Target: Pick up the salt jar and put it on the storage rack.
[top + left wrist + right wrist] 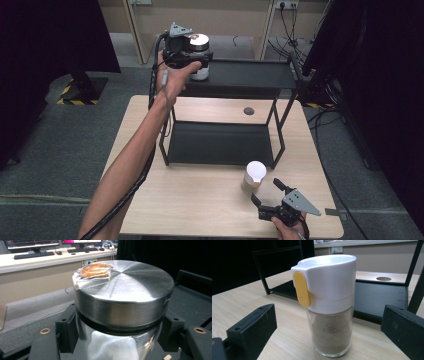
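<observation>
A glass jar (198,44) with a brushed metal lid (130,287) is at the left end of the black rack's top shelf (250,75). My left gripper (200,61) is shut on its glass body, one jaw pressed on each side (118,330). White material fills the jar, and a clear taped patch with orange content (95,271) sticks to the lid. A glass shaker (254,176) with a white cap and yellow tab (329,302), holding grey-brown powder, stands on the table. My right gripper (266,191) is open just in front of it, its jaws wide apart at either side (331,315).
The black two-tier rack has a bare lower shelf (220,142) on the light wooden table (200,200), which has a round cable hole (249,111). Black curtains hang at both sides. A desk with keyboards (33,255) lies beyond the rack.
</observation>
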A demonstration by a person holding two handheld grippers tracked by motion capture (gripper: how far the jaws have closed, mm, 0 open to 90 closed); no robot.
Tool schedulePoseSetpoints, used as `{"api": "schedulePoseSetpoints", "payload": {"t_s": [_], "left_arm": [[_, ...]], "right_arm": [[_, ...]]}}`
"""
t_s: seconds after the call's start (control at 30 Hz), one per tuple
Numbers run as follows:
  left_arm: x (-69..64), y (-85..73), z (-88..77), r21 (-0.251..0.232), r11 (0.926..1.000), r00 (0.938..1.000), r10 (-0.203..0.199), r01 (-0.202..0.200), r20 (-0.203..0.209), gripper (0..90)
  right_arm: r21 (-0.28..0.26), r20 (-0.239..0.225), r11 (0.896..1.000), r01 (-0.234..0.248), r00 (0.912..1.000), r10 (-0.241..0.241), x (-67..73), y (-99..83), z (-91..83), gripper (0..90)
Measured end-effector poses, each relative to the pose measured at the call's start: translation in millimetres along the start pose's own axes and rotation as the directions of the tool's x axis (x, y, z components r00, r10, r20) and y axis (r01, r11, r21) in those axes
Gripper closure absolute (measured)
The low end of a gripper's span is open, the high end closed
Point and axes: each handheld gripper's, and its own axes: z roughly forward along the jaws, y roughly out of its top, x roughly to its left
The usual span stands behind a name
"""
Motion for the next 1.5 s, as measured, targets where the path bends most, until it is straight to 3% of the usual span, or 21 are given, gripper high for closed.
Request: {"api": "schedulePoseSetpoints", "payload": {"t_s": [0.33, 0.63, 0.77, 0.87, 1.3, 1.5], "left_arm": [[3.7, -6.1, 3.1, -0.008, 0.9998, 0.9997, -0.017, 0.017, -0.016, 31.1], [4.5, -13.2, 3.5, -0.027, 0.9996, 0.9997, 0.001, -0.002, -0.024, 30.6], [0.0, -12.1, 1.4, -0.041, 0.9988, 0.9986, -0.027, 0.026, -0.045, 11.7], [-3.6, -12.0, -0.1, -0.048, 0.9981, 0.9973, -0.043, 0.040, -0.059, 3.2], [-8.4, -11.5, -8.2, -0.059, 0.9953, 0.9949, -0.080, 0.077, -0.061, 0.4], [-12.6, -11.2, -15.2, -0.056, 0.9958, 0.9943, -0.076, 0.072, -0.074, 0.5]], "right_arm": [[0.000, 0.001, 1.000, -0.001, 1.0000, 0.001, -0.1, 0.0, -0.2, 0.5], [0.001, 0.001, 1.000, 0.000, 1.0000, 0.000, 0.1, 0.0, 0.0, 0.5], [0.001, 0.001, 1.000, -0.001, 1.0000, 0.001, 0.3, -0.1, 0.0, 0.5], [0.001, 0.000, 1.000, 0.000, 1.0000, 0.000, 0.4, -0.2, 0.1, 0.5], [0.003, 0.000, 1.000, 0.003, 1.0000, -0.003, 0.6, -0.4, 0.7, 0.5], [0.005, 0.001, 1.000, 0.001, 1.0000, -0.001, 0.6, -0.5, 0.9, 0.5]]}}
